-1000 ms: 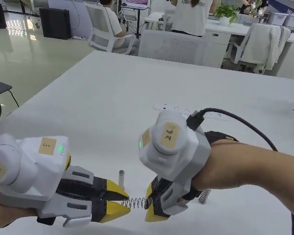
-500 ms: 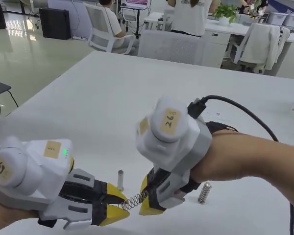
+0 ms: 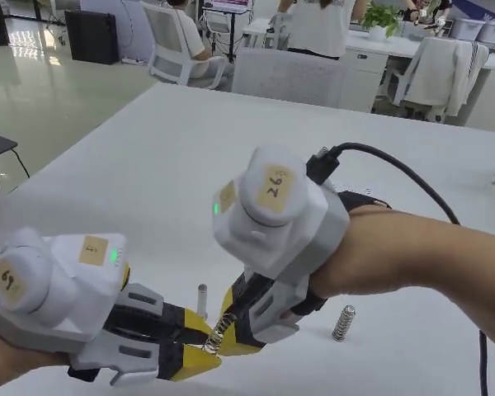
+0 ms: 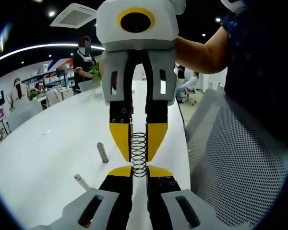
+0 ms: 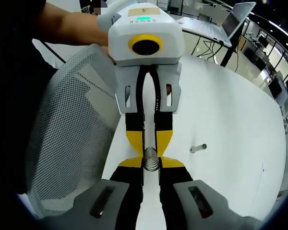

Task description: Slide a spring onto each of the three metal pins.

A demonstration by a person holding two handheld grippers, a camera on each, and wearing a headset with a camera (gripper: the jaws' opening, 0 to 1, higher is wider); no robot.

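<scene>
A short steel spring (image 3: pixel 217 334) hangs a little above the white table (image 3: pixel 173 173), tilted, between two yellow-tipped grippers. My left gripper (image 3: pixel 200 346) comes in from the lower left and is shut on one end of it. My right gripper (image 3: pixel 223 334) reaches in from the right and is shut on the other end. In the left gripper view the spring (image 4: pixel 139 148) runs from my left gripper (image 4: pixel 139 171) up between the right gripper's fingers (image 4: pixel 121 140). One metal pin (image 3: pixel 202 299) stands upright just behind the tips. A second spring (image 3: pixel 342 322) rests on the table to the right.
A black cable (image 3: pixel 396 177) runs from the right gripper over the person's forearm (image 3: pixel 412 256). A mesh office chair (image 4: pixel 235 163) stands at the table's near edge. At the far end are more chairs (image 3: pixel 181 49), desks and people.
The right gripper has moved left toward the left gripper, so the two pairs of tips now almost meet. The spring between them has tilted from level to steep.
</scene>
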